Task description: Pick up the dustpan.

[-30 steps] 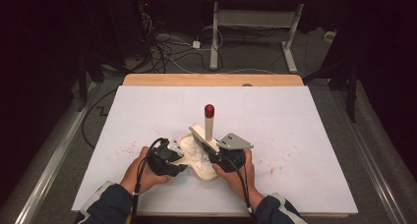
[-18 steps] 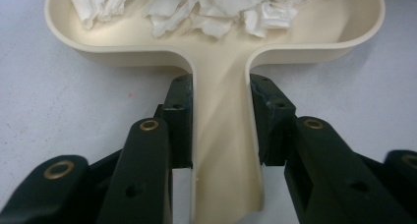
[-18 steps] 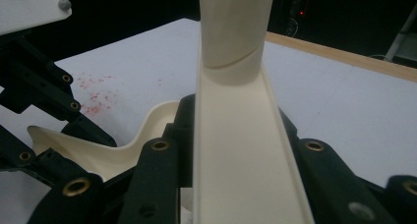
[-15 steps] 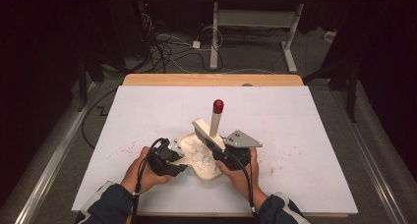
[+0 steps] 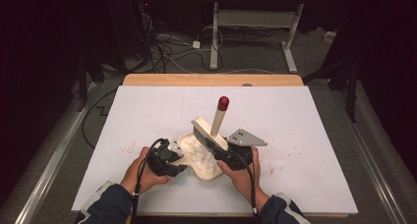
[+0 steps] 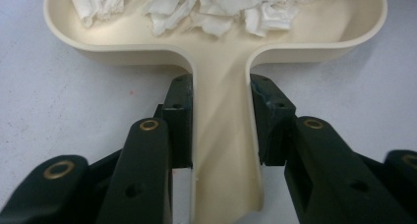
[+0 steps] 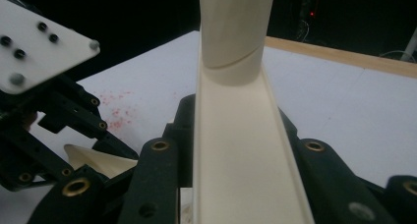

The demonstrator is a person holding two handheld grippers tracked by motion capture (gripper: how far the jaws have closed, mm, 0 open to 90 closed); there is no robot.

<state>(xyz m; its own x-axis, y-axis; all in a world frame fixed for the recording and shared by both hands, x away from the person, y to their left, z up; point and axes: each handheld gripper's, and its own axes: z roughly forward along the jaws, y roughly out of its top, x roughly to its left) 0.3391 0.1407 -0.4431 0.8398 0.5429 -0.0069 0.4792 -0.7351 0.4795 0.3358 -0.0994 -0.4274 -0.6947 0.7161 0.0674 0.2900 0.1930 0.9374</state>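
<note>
**Colours and patterns on the desk**

Dustpan [image 5: 209, 169]: cream all over, holding crumpled white paper scraps [image 6: 206, 8]. Brush [image 5: 209, 130]: cream back and handle, grey bristles, red cap at the handle's end. Left gripper [image 6: 219, 116] and right gripper [image 7: 236, 150]: black jaws with brass-coloured rivets (the right carries a pale grey plate dotted with dark screws). Desk [image 5: 305, 135]: white top, speckled with red crumbs, light wood strip along the far edge. Sleeves [image 5: 105, 209]: dark blue with white trim.

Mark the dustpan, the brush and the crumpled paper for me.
dustpan [image 6: 223, 130], left gripper view, on its handle between the jaws.
brush [image 5: 203, 129], high view, on the cream head above the bristles.
crumpled paper [image 6: 231, 10], left gripper view, on the white scraps lying in the pan.
</note>
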